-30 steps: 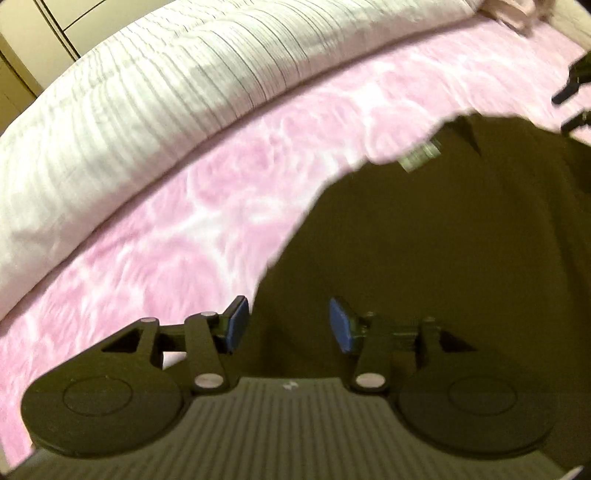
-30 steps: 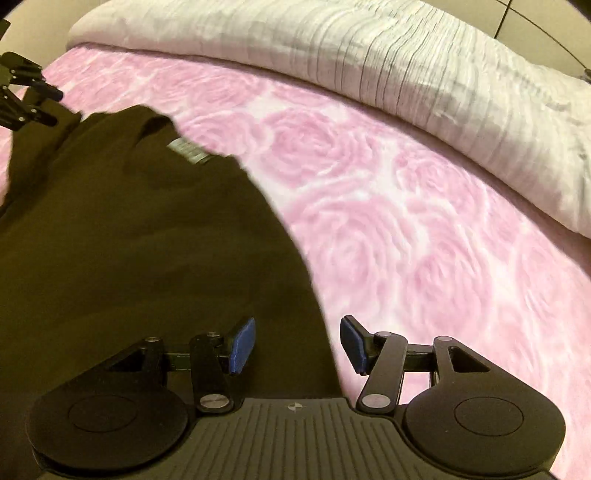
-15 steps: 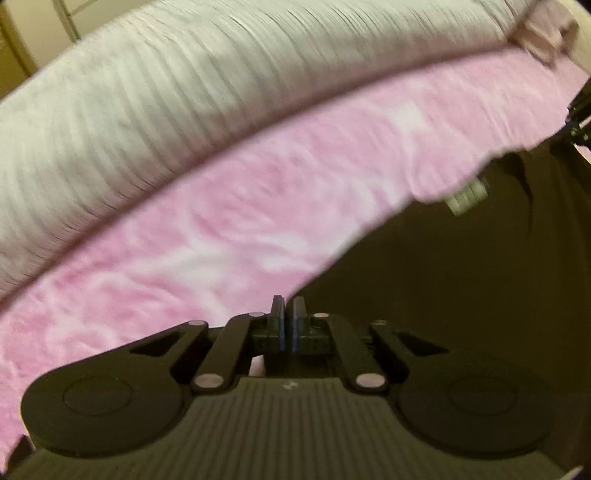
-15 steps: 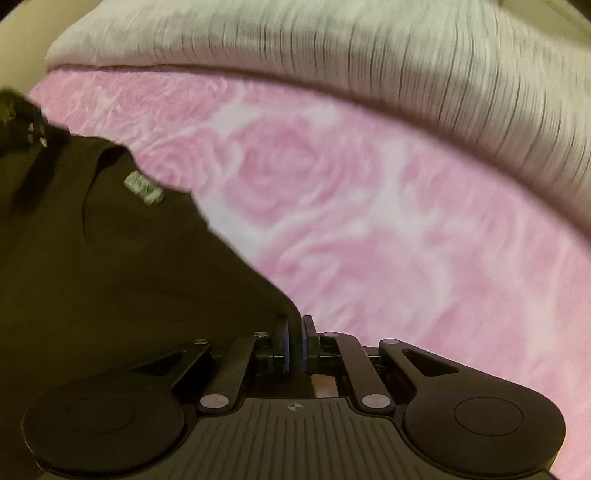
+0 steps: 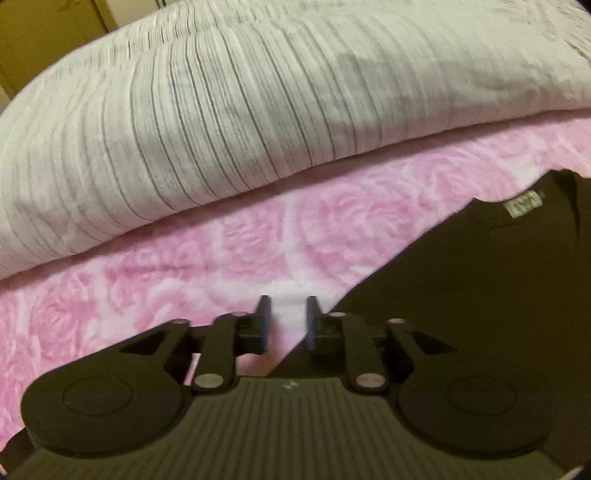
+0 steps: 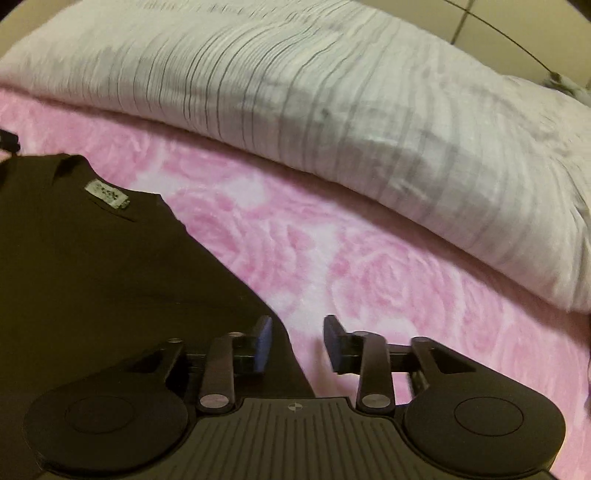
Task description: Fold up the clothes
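Note:
A dark brown shirt (image 5: 480,295) lies flat on the pink rose-patterned bedsheet (image 5: 184,266), its neck label (image 5: 524,205) facing up. My left gripper (image 5: 286,314) hovers over the shirt's left shoulder edge. Its jaws are opening, and only sheet and the shirt's edge show in the gap below, with nothing pinched. In the right wrist view the same shirt (image 6: 92,277) and label (image 6: 107,194) lie to the left. My right gripper (image 6: 297,328) is over the right shoulder edge, its jaws opening and the pads clear of the cloth.
A bulky white duvet with thin grey stripes (image 5: 221,110) runs across the far side of the bed, also filling the top of the right wrist view (image 6: 369,110). Pink sheet (image 6: 406,277) lies between it and the shirt. A wooden cupboard (image 5: 55,29) stands behind.
Both grippers stood open over the shirt's shoulders, then shut at its edges half a second ago, and now stand apart again. Both moved toward the duvet, and the shirt lies flatter.

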`<action>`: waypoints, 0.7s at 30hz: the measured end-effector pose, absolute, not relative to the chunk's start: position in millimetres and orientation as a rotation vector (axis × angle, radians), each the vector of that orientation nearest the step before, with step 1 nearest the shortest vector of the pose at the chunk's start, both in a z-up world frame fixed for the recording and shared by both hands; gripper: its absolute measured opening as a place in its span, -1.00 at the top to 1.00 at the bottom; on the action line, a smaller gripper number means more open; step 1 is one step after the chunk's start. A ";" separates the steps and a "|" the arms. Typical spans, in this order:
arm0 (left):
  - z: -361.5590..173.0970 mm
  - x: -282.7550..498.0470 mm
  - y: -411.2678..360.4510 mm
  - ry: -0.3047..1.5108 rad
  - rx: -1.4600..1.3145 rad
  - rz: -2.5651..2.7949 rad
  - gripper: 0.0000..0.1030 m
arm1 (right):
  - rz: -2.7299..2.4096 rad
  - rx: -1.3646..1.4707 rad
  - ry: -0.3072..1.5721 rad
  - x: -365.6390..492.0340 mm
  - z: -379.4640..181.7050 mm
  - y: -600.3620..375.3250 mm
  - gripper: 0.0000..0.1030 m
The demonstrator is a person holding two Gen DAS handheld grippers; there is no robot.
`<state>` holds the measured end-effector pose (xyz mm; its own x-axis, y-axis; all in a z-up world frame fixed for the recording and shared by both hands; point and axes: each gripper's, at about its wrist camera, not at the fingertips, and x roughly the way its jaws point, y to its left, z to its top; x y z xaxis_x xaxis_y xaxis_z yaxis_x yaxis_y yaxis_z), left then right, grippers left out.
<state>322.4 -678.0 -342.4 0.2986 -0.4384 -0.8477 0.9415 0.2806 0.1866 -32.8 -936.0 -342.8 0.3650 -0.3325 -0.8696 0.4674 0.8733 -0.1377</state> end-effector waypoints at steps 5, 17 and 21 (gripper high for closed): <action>-330.2 279.7 -635.0 0.762 0.826 -1.124 0.61 | -0.586 0.279 1.076 -112.3 -335.0 -915.1 0.19; -330.9 68.0 -544.6 0.902 0.923 -1.350 0.42 | -0.821 0.530 1.195 -343.9 -346.0 -841.4 0.12; -327.6 9.3 -539.8 0.946 0.932 -1.417 0.41 | -0.962 0.567 1.145 -404.1 -324.4 -835.8 0.12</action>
